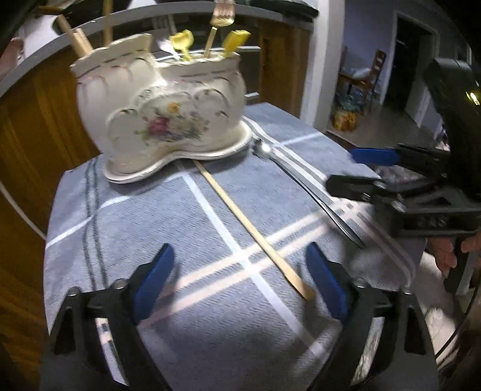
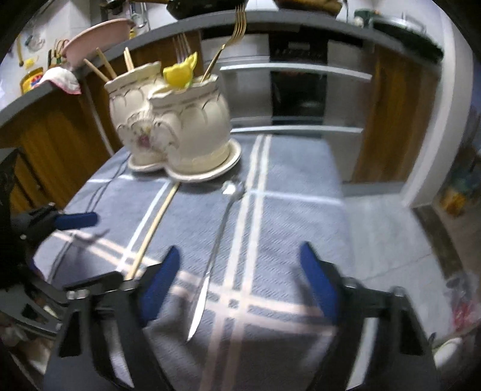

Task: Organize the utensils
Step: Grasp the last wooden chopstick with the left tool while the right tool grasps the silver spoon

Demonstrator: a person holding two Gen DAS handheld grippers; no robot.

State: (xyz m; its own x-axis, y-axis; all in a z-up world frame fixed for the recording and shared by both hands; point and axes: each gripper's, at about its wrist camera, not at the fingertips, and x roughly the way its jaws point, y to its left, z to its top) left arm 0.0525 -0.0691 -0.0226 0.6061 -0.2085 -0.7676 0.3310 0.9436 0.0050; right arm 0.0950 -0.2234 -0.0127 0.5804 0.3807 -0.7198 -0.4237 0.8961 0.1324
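A cream floral ceramic utensil holder (image 1: pixel 159 108) (image 2: pixel 180 120) with two pots stands at the far side of the table, holding chopsticks, a gold fork (image 1: pixel 221 18) and yellow utensils. A single wooden chopstick (image 1: pixel 252 231) (image 2: pixel 153 228) and a silver spoon (image 1: pixel 303 186) (image 2: pixel 216 240) lie on the grey checked cloth (image 1: pixel 180 240). My left gripper (image 1: pixel 240 288) is open and empty, the chopstick's near end between its fingers. My right gripper (image 2: pixel 240 282) is open and empty, astride the spoon's handle. The right gripper also shows in the left wrist view (image 1: pixel 351 171).
Wooden cabinets (image 1: pixel 36 120) and a grey counter stand behind the table. A pink plate (image 2: pixel 96 36) and a bottle sit on the counter at the left. An oven (image 2: pixel 297 90) is behind. A doorway (image 1: pixel 412 60) opens at the right.
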